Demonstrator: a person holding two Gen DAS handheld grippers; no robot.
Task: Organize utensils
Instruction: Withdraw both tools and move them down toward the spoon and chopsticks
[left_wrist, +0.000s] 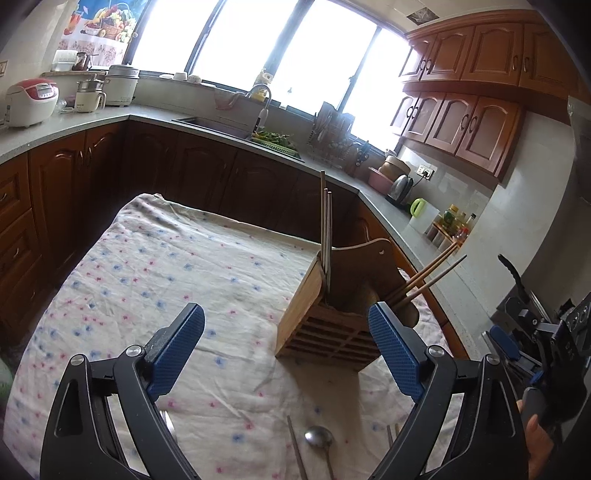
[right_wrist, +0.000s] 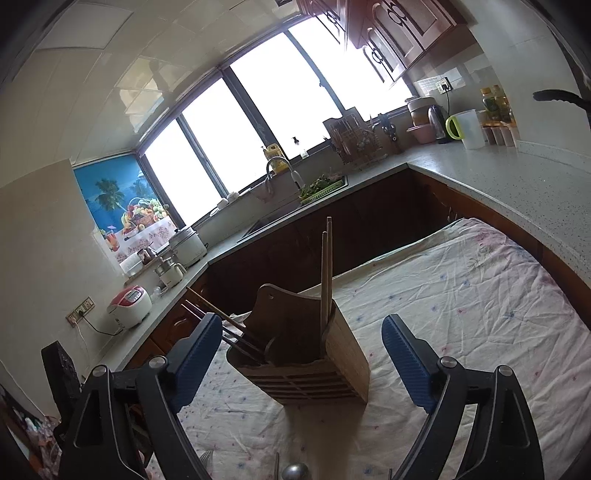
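A wooden utensil holder (left_wrist: 325, 314) (right_wrist: 314, 354) stands on the flowered cloth, just ahead of both grippers. Two or three chopsticks (left_wrist: 325, 221) stand upright in one end slot, and others (left_wrist: 424, 277) lean out of the opposite end. A metal spoon (left_wrist: 319, 439) (right_wrist: 295, 472) and a loose chopstick (left_wrist: 297, 454) lie on the cloth below the grippers. My left gripper (left_wrist: 286, 317) is open with nothing between its blue pads. My right gripper (right_wrist: 303, 326) is open too and empty, with the holder straight ahead between its fingers. A metal utensil (right_wrist: 207, 458) is partly hidden behind the right gripper's left finger.
The table under the cloth (left_wrist: 166, 258) ends at dark wooden cabinets. Grey counters wrap around it, with a sink (left_wrist: 221, 125), a dish rack (left_wrist: 332, 136), a rice cooker (left_wrist: 31, 101) and a kettle (left_wrist: 400, 186). A hand (left_wrist: 535, 432) shows at the right edge.
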